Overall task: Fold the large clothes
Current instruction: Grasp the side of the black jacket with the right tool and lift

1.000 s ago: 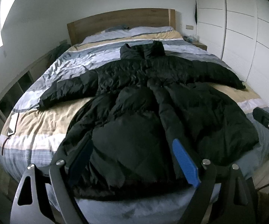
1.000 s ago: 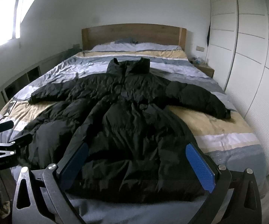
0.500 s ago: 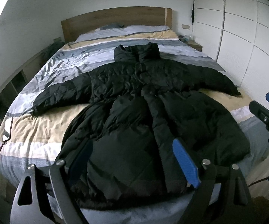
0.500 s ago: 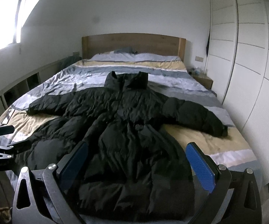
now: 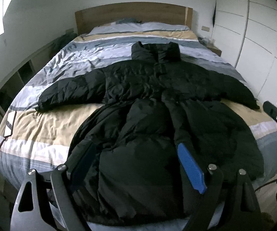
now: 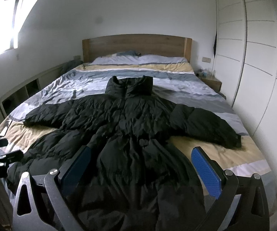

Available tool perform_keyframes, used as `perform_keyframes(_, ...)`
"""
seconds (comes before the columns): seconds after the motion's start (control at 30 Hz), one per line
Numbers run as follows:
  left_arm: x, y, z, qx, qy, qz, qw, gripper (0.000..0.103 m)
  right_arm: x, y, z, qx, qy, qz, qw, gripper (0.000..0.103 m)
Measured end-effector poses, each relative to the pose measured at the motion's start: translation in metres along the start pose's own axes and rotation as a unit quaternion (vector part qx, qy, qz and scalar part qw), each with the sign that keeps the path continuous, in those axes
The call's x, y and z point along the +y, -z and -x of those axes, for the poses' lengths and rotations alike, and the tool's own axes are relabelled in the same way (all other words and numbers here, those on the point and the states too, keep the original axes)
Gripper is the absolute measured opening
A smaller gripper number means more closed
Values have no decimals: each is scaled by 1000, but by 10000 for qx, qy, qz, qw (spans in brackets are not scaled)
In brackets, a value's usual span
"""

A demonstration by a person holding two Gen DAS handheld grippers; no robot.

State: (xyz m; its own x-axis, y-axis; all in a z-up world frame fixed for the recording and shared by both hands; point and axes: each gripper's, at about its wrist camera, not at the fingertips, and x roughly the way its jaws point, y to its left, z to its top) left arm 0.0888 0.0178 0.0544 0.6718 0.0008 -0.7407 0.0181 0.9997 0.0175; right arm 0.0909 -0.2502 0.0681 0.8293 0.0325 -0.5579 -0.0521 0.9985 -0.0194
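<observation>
Both tools are spread wide and grasp nothing. Nearest the left wrist camera, the left tool [image 5: 138, 165] hangs above the foot of the bed, its blue-padded fingers [image 5: 190, 167] held apart over the hem of a black puffer coat [image 5: 157, 115]. In the right wrist view, the right tool [image 6: 146, 167] is likewise released, its blue pads [image 6: 205, 173] parted over the lower part of the same coat [image 6: 134, 127]. Each tool shows at the edge of the other's view: the right one at the far right of the left wrist view, the left one at the far left of the right wrist view.

The coat lies flat and front-up on a bed with a striped duvet [image 5: 48, 127] in grey, white and tan bands. Its hem is nearest the cameras, its skirt fans out, both sleeves stretch out to the sides, and its collar points toward the pillows [image 6: 142, 58]. A small flat white object [image 5: 10, 124] rests near the bed's left edge.

Beyond the pillows stands a wooden headboard [image 6: 136, 45] against a white wall. A small nightstand [image 6: 211, 81] sits at the bed's right side, next to white wardrobe doors [image 6: 257, 61]. A bright window [image 6: 2, 23] is high on the left wall.
</observation>
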Motion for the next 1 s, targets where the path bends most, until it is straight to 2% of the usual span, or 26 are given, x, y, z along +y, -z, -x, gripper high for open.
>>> perform_keyframes(0.2, 21, -3, -22, -137, -284, 274, 9991, 87, -24, -13, -46, 160, 205, -232, 9994, 103)
perform_keyframes(0.37, 39, -12, -43, 29, -326, 327, 9989, 87, -68, -32, -90, 224, 522, -681, 9961, 103)
perform_keyframes(0.5, 53, -21, -56, 130, -320, 444, 9984, 87, -116, -42, -128, 332, 742, -1299, 9882, 103)
perform_keyframes(0.6, 61, -26, -67, 206, -363, 518, 9978, 87, -152, -39, -154, 481, 794, -1763, 9799, 103)
perform_keyframes(0.8, 72, -27, -87, 384, -489, 596, 9963, 87, -218, -5, -200, 930, 847, -2643, 9562, 102)
perform_keyframes(1.0, 76, -24, -108, 586, -540, 627, 9948, 87, -271, 30, -231, 1089, 647, -3633, 9230, 101)
